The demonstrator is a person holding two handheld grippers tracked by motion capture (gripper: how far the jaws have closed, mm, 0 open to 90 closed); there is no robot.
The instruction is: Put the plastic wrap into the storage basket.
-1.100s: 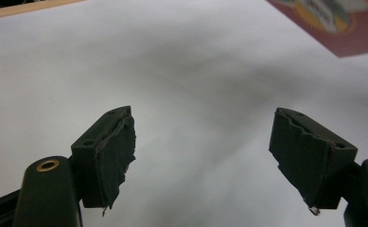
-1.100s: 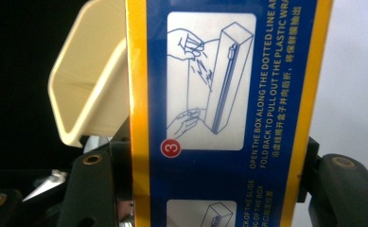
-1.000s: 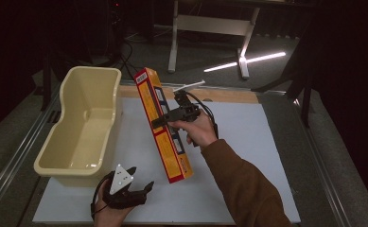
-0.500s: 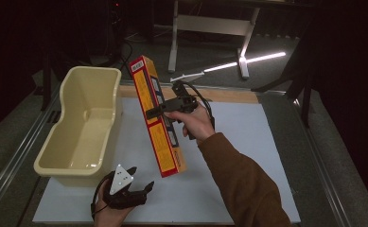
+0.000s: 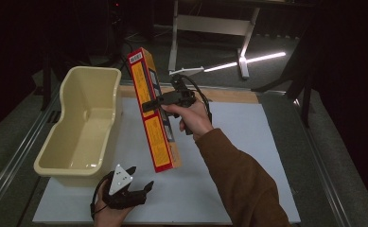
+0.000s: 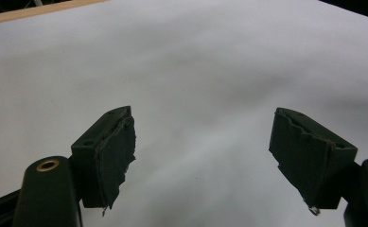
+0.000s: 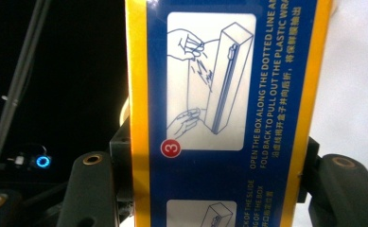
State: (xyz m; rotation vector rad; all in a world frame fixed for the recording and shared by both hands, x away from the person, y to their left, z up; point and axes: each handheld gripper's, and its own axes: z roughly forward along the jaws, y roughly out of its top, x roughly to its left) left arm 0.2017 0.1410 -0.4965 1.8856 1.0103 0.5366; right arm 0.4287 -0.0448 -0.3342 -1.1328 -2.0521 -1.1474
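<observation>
Your right tongs (image 5: 149, 105) have lifted the long yellow box (image 5: 152, 113) off the white counter (image 5: 248, 156). It was lying flat in the middle of the frame; now it hangs almost upright, its top higher toward the upper left.

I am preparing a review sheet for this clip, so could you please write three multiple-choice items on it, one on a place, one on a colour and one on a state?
1. Where is the tub?
A. the mat's left edge
B. the mat's right edge
C. on the floor

2. What colour is the tub?
A. blue
B. cream
C. red

3. How is the left gripper?
A. shut on the box
B. shut on nothing
C. open

Answers:
1 A: it stands left of the plastic wrap box, which the right gripper clamps.
2 B: pale cream plastic.
3 C: its jaws stand apart over the bare white mat.
</observation>
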